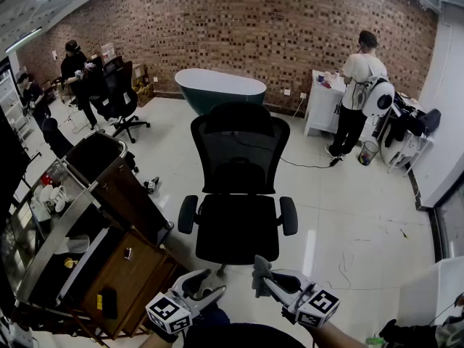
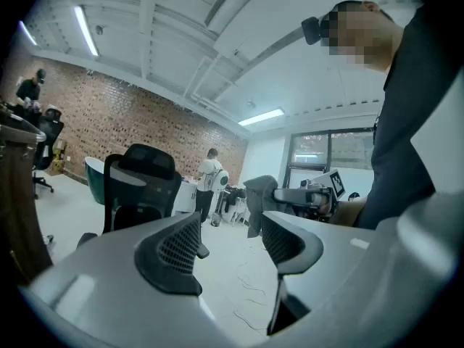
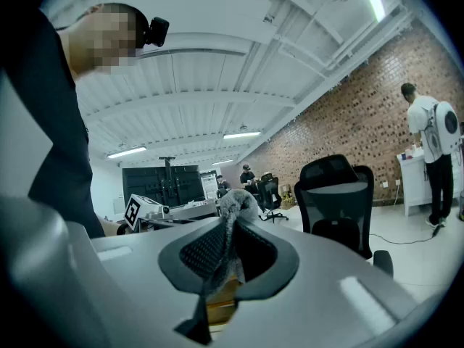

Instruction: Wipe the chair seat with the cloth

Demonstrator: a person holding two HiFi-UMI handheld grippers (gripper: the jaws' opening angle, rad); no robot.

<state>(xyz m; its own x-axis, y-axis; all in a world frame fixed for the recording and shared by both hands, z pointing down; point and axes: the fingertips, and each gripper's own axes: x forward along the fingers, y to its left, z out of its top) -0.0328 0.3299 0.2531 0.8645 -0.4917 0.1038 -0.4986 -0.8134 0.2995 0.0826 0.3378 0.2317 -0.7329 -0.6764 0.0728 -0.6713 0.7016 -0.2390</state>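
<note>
The right gripper (image 3: 229,251) has its jaws pinched tight on a grey cloth (image 1: 259,272), held in the air just short of the black chair seat (image 1: 237,227), not touching it. Beside it, the left gripper (image 2: 232,243) hovers with jaws apart and nothing between them

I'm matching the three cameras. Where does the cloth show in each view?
Head view: cloth bottom centre, in the right gripper.
Left gripper view: cloth right of centre, hanging.
Right gripper view: cloth centre, pinched between the jaws.
Shared landmark: the black chair.
</note>
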